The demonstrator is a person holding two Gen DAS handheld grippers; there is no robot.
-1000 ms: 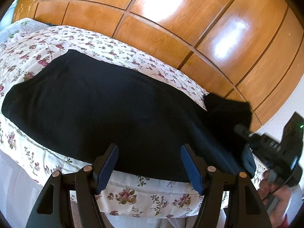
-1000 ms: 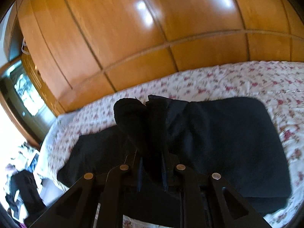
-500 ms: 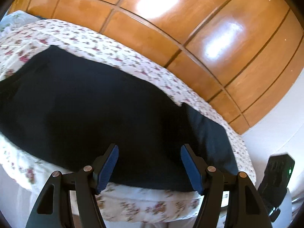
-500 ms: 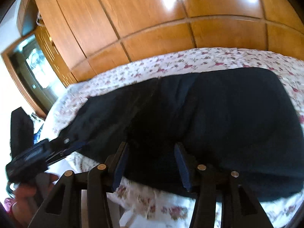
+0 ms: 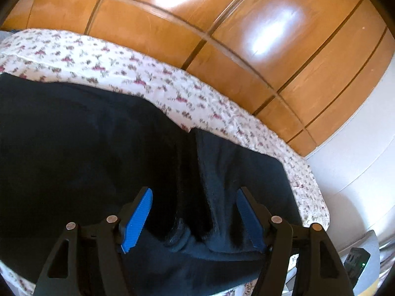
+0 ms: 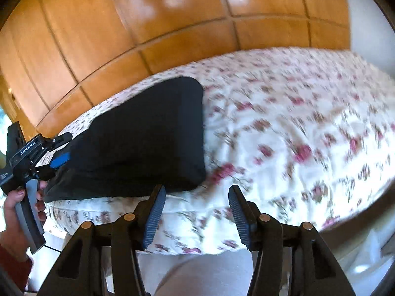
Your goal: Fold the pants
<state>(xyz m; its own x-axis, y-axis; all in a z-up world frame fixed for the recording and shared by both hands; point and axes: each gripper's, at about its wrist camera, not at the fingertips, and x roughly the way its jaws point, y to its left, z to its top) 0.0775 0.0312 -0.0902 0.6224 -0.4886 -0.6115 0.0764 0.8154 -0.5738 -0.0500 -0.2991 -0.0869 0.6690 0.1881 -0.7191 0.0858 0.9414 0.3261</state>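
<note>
Now the dark pants (image 6: 148, 133) lie folded flat on the bed (image 6: 296, 128), along its near edge, under the flowered sheet's pattern. Over their thick end the left gripper (image 5: 195, 219) hangs with jaws spread wide, nothing pinched. Above bare sheet beside the pants, the right gripper (image 6: 195, 217) has just been opening, its jaws empty.

The dark pants (image 5: 86, 153) run off the left edge of the left wrist view, so their far end is cut off. In the right wrist view the flowered bedsheet (image 6: 284, 128) is smeared by blur. There the person's hand (image 6: 12, 217) is cropped at the left edge.
</note>
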